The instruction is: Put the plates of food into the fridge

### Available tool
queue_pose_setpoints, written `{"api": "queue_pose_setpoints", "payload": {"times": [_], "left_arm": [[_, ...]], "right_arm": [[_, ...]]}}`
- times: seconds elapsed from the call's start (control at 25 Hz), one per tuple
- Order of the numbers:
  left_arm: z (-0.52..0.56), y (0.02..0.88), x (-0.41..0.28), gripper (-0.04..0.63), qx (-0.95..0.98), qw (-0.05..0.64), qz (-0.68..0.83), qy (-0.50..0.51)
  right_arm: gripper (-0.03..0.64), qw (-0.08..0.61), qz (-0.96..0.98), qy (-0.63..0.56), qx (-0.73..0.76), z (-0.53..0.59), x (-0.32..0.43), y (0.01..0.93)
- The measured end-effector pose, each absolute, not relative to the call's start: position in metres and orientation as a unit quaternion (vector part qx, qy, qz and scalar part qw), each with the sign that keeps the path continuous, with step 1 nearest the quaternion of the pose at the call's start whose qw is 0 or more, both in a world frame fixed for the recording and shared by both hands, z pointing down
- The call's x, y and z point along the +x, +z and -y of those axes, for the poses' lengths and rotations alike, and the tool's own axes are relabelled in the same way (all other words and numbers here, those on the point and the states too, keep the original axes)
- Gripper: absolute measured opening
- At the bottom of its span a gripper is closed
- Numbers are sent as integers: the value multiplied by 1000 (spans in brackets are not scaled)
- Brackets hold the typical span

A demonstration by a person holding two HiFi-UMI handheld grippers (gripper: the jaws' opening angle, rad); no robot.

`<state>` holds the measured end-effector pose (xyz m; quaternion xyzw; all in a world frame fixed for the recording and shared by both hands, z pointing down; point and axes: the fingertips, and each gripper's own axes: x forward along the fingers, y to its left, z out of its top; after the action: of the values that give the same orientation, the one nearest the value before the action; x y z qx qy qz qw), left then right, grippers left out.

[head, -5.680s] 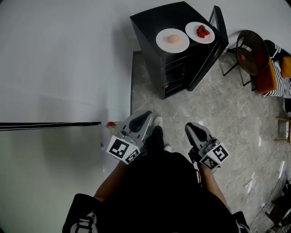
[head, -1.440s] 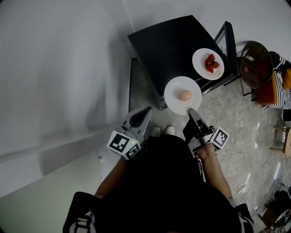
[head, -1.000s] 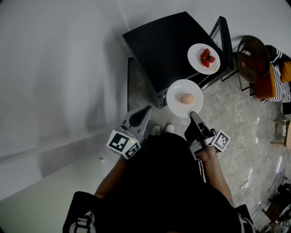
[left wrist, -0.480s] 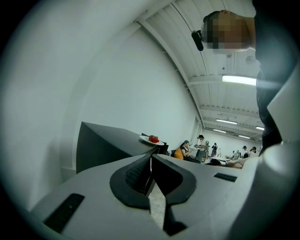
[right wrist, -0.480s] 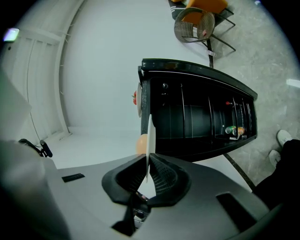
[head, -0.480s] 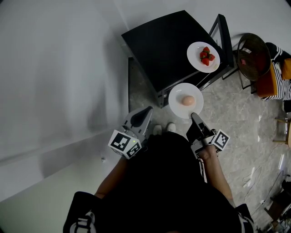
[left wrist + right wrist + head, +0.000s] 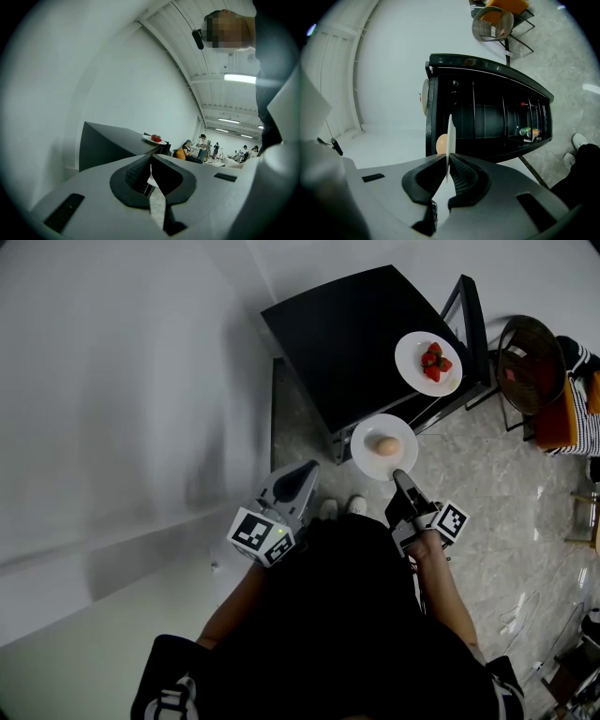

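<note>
My right gripper [image 7: 398,474] is shut on the near rim of a white plate [image 7: 384,457] carrying a pale peach-coloured round food item [image 7: 385,445]. It holds the plate level just in front of the black fridge [image 7: 347,334]. In the right gripper view the plate [image 7: 449,136] shows edge-on between the pads, with the open fridge's dark shelves [image 7: 497,117] behind it. A second white plate with strawberries [image 7: 429,363] sits on the fridge top. My left gripper [image 7: 302,472] is shut on nothing, low at my left side.
The fridge door [image 7: 466,310] stands open to the right. Cans [image 7: 528,132] lie on a lower shelf. A round wire chair [image 7: 527,352] with orange cushions stands at the right. A white wall runs along the left. People sit far off in the left gripper view.
The round food's plate has left the fridge top and hangs in my right gripper. Over the last second it drifted slightly down and right. My left gripper stays put.
</note>
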<state>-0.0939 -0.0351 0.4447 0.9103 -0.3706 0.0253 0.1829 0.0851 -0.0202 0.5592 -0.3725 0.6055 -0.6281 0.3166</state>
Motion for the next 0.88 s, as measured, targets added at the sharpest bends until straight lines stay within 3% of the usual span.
{"api": "queue_pose_setpoints", "payload": {"times": [0.88], "left_arm": [[44,442,-99,25,902,186,390,28]], "right_arm": [[40,268,-617,-642,-368,60,80,612]]}}
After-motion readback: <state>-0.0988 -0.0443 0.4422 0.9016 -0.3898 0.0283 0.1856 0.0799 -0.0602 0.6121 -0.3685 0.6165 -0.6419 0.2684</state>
